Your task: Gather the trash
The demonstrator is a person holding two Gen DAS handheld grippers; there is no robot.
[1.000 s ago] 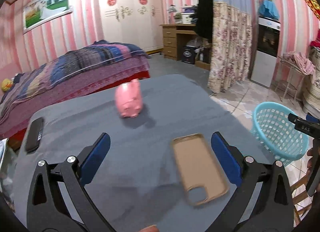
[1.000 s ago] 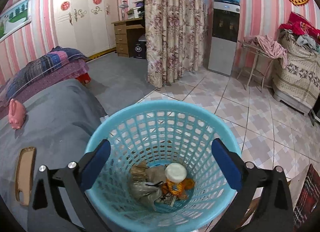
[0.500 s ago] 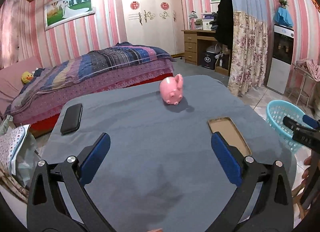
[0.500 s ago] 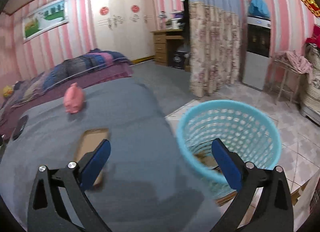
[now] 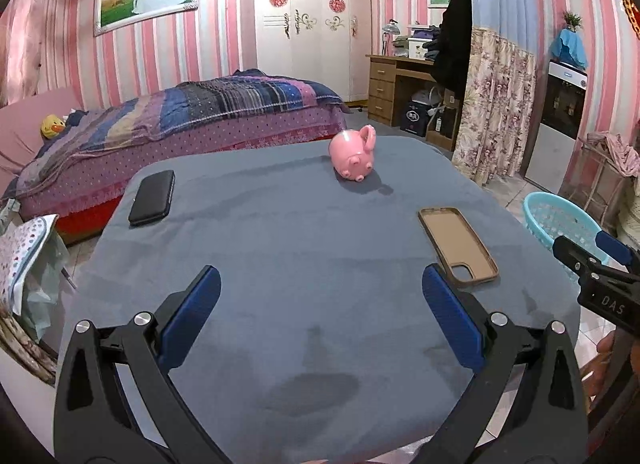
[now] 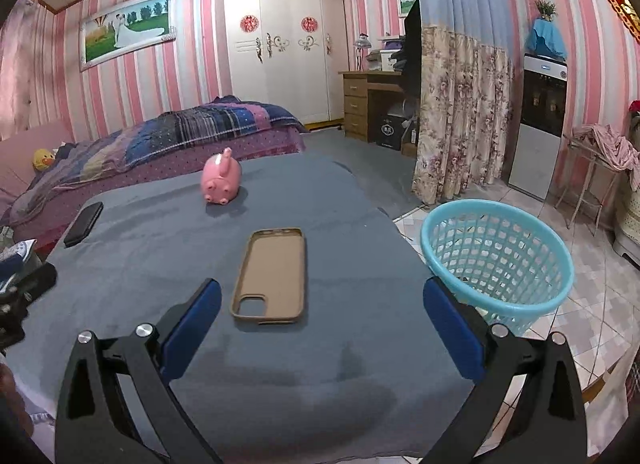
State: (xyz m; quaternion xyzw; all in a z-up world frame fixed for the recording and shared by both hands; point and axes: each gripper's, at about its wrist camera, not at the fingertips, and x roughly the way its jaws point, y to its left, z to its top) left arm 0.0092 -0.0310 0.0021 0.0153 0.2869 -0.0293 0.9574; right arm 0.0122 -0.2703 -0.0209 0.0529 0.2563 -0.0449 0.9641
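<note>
I see a broad surface (image 5: 320,264) draped in soft, matte grey-blue cloth. Off its right edge, on the tiled floor, stands the round turquoise plastic basket (image 6: 496,260), its wall a lattice of holes. My left tool (image 5: 320,316) and right tool (image 6: 322,320) both hover over the near cloth, blue pads spread wide, gripping nothing. A flat tan phone case (image 6: 272,276) lies near the right. A glossy pink piggy bank (image 5: 354,156) sits farther off, a slim black phone (image 5: 152,204) far left.
</note>
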